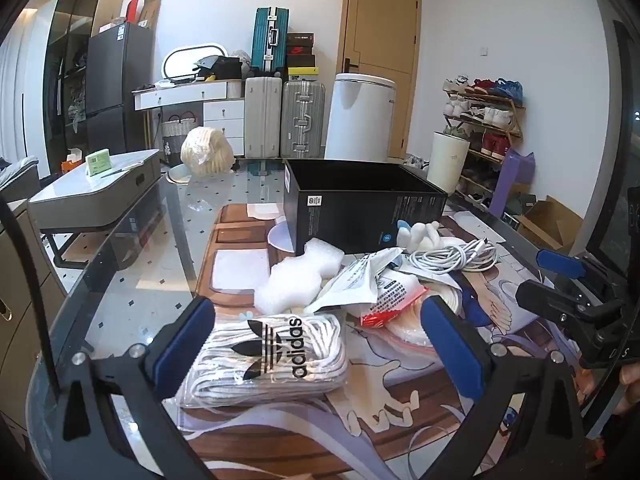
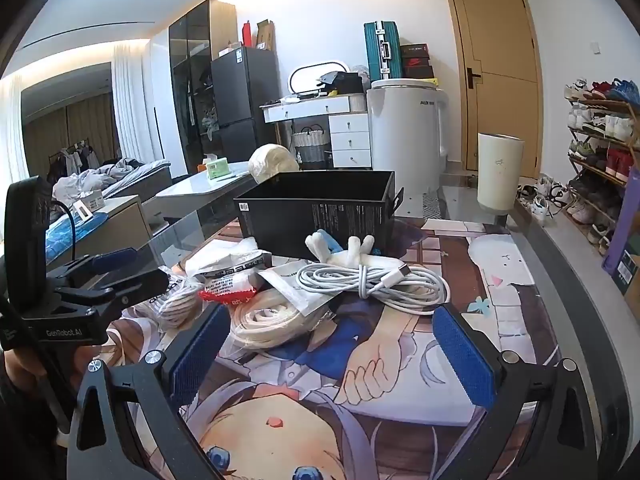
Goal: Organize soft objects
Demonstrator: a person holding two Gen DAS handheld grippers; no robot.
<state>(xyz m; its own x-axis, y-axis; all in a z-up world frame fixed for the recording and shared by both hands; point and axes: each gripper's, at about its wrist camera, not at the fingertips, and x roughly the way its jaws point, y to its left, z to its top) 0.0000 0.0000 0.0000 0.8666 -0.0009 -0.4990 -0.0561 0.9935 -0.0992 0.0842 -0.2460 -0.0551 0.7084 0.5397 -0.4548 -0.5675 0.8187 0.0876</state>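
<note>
A clear bag of white laces with an adidas logo [image 1: 272, 360] lies on the printed mat between the fingers of my left gripper [image 1: 320, 344], which stands wide open and does not press on it. Behind it sit bubble wrap [image 1: 296, 276], a red-and-white packet [image 1: 392, 296], a coiled white cable [image 1: 452, 258] and a white-and-blue plush toy [image 1: 420, 234]. An open black box [image 1: 360, 208] stands behind them. My right gripper [image 2: 332, 356] is open over bare mat, short of the bagged cream strap [image 2: 264, 324] and the cable [image 2: 372, 284]. The box [image 2: 320, 208] lies beyond.
The items lie on a glass table [image 1: 132, 280] covered by an anime-print mat [image 2: 400, 360]. The left gripper [image 2: 136, 270] shows at the left of the right wrist view, and the right gripper [image 1: 540, 280] at the right of the left wrist view. Furniture, suitcases and a shoe rack stand beyond.
</note>
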